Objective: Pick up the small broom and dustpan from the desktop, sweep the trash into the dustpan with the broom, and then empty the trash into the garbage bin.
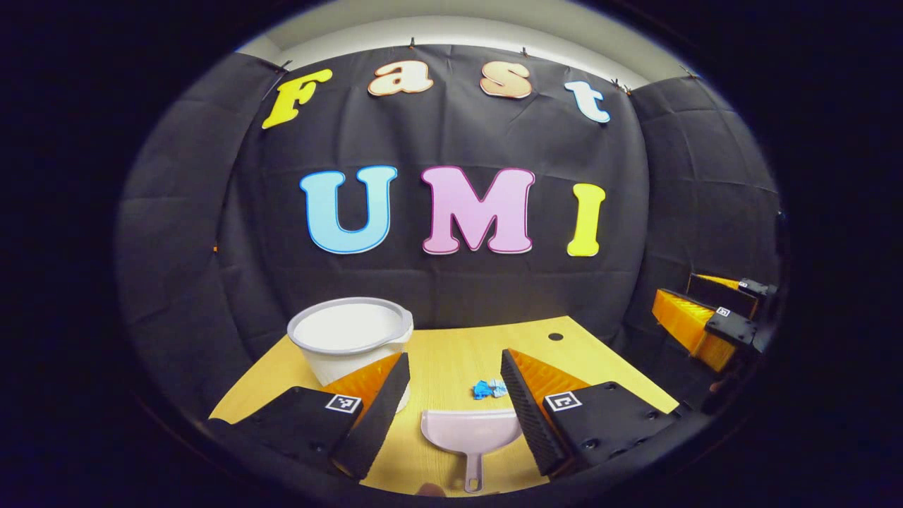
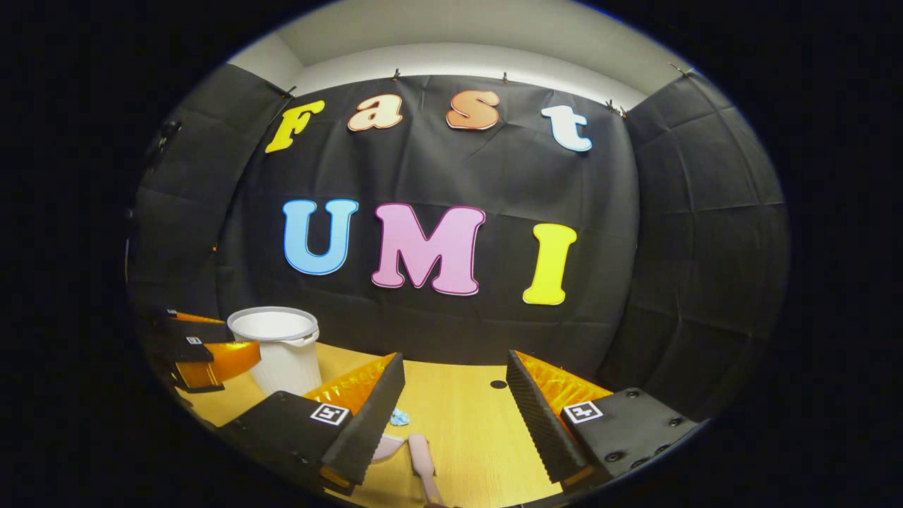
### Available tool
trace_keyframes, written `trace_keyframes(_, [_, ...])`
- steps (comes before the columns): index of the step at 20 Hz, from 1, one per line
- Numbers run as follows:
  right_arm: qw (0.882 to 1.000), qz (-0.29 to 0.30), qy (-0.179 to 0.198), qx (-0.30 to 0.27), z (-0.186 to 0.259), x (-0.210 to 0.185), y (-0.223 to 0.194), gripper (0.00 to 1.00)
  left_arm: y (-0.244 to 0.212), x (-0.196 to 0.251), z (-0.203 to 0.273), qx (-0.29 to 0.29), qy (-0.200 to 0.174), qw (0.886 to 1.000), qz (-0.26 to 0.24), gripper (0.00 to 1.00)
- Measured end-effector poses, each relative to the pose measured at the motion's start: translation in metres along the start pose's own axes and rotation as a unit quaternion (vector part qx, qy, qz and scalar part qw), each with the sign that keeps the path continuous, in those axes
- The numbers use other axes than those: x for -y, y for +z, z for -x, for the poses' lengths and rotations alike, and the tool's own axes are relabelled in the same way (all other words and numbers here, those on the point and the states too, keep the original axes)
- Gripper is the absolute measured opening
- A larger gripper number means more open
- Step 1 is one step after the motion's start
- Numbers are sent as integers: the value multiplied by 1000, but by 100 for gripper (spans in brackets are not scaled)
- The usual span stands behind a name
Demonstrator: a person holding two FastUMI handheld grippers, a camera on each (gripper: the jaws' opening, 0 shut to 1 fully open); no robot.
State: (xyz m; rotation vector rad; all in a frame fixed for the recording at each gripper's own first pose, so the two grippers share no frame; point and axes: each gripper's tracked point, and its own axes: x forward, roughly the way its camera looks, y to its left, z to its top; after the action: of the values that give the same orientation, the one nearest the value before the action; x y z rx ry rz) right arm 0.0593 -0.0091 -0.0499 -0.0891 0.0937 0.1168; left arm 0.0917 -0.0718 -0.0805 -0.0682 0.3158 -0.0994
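Left tool [image 1: 451, 395] gaped wide | dustpan [image 1: 471, 430] at 6 o'clock on bench [image 1: 451, 353] | trash [image 1: 489, 388] beyond | right tool [image 2: 451, 409] gaped wide, broom [image 2: 422, 458] below.

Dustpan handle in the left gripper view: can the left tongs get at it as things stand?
Probably yes. The left tongs stand open, and the dustpan lies flat on the desk between the fingers, handle toward the camera. The blue trash and the white bin sit farther off, clear of the way.
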Motion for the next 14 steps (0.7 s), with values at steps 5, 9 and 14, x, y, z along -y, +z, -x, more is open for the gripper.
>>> trace_keyframes(5, [995, -42, 35, -87, -17, 6, -62, 94, -87, 30, -24, -156, -40, 987, -6, 78])
trace_keyframes(9, [983, -77, 48, -157, -23, 22, -114, 94, -157, 41, -46, -270, -44, 962, 6, 80])
trace_keyframes(14, [964, -105, 82, -232, -27, 23, -171, 94, -216, 41, -58, -387, -39, 920, 43, 79])
